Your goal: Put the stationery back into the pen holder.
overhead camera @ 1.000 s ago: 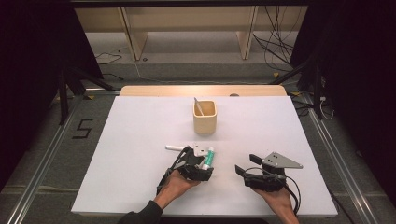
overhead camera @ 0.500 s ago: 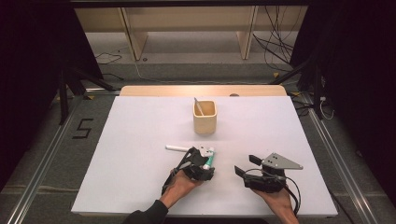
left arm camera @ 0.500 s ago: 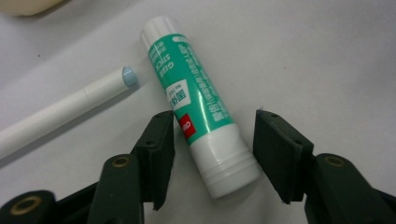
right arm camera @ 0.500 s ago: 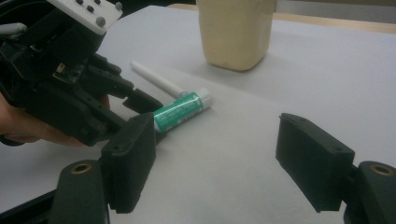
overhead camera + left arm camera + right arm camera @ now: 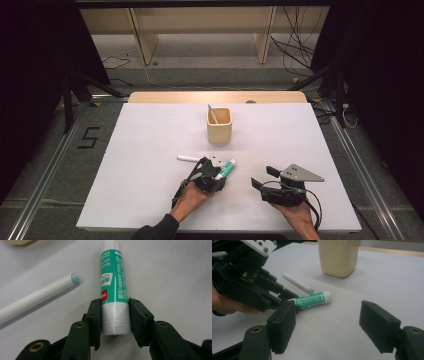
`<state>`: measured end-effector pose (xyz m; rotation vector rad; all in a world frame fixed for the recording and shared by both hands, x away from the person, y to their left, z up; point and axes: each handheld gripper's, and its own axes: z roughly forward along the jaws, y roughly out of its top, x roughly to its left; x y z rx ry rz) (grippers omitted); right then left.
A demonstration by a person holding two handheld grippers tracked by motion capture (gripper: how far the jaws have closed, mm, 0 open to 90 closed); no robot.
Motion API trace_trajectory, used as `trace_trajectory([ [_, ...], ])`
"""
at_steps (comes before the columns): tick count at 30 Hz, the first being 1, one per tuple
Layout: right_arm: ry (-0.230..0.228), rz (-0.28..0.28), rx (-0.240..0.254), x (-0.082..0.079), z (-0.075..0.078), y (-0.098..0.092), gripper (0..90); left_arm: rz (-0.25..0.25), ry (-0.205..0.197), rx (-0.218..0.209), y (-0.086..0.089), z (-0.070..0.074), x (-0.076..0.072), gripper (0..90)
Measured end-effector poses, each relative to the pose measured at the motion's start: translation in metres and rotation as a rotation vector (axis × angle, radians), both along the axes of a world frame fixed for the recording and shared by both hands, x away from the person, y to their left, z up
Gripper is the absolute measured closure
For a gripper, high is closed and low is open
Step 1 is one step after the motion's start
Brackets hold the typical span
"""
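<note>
Your left tongs (image 5: 115, 315) lie low over the white table (image 5: 140, 150), and their jaws have just been closing around the base end of a green-and-white glue stick (image 5: 113, 285). In the left gripper view the left pad sits against the tube's side, while the right pad looks to be at the tube or just off it; you cannot tell for certain whether it presses. The glue stick lies flat on the table, its white bottom end between the jaws and its capped end pointing straight away from the tongs.

Just to the left of those tongs, beside the glue stick but apart from it, lies a white marker (image 5: 37, 300) with a pale blue tip, angled away from the jaws.

Farther ahead of the left tongs stands a cream-coloured cup (image 5: 219, 125), upright, with a thin stick (image 5: 212, 113) leaning inside it.

Your right tongs (image 5: 332, 327) rest near the table's front edge, well to the right of the left tongs. Their jaws are spread wide with nothing between them, and they point toward the glue stick and the left tongs.
</note>
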<state>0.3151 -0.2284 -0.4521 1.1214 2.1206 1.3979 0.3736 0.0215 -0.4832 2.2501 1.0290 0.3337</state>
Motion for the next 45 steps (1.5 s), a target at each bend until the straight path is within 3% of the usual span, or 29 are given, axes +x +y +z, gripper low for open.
trace_trajectory([
  [11, -0.003, 0.003, 0.008, -0.001, 0.001, 0.001, 30.3, -0.032, 0.009, -0.027, 0.006, 0.000, 0.002, 64.9],
  [17, -0.008, 0.023, 0.006, -0.001, 0.000, 0.003, 29.0, -0.066, 0.022, -0.070, 0.016, 0.005, 0.000, 65.1],
  [21, -0.026, 0.046, -0.002, -0.003, 0.000, 0.007, 27.5, -0.101, 0.022, -0.085, 0.023, 0.014, -0.004, 65.1],
  [28, -0.082, 0.097, -0.034, -0.012, 0.002, 0.019, 26.5, -0.167, 0.068, -0.099, 0.040, 0.031, -0.009, 65.1],
  [34, -0.130, 0.136, -0.096, -0.019, 0.002, 0.033, 25.9, -0.223, 0.109, -0.101, 0.044, 0.040, -0.012, 65.0],
  [45, -0.275, 0.214, -0.297, -0.036, -0.001, 0.061, 24.7, -0.310, 0.160, -0.068, 0.040, 0.047, -0.020, 65.0],
])
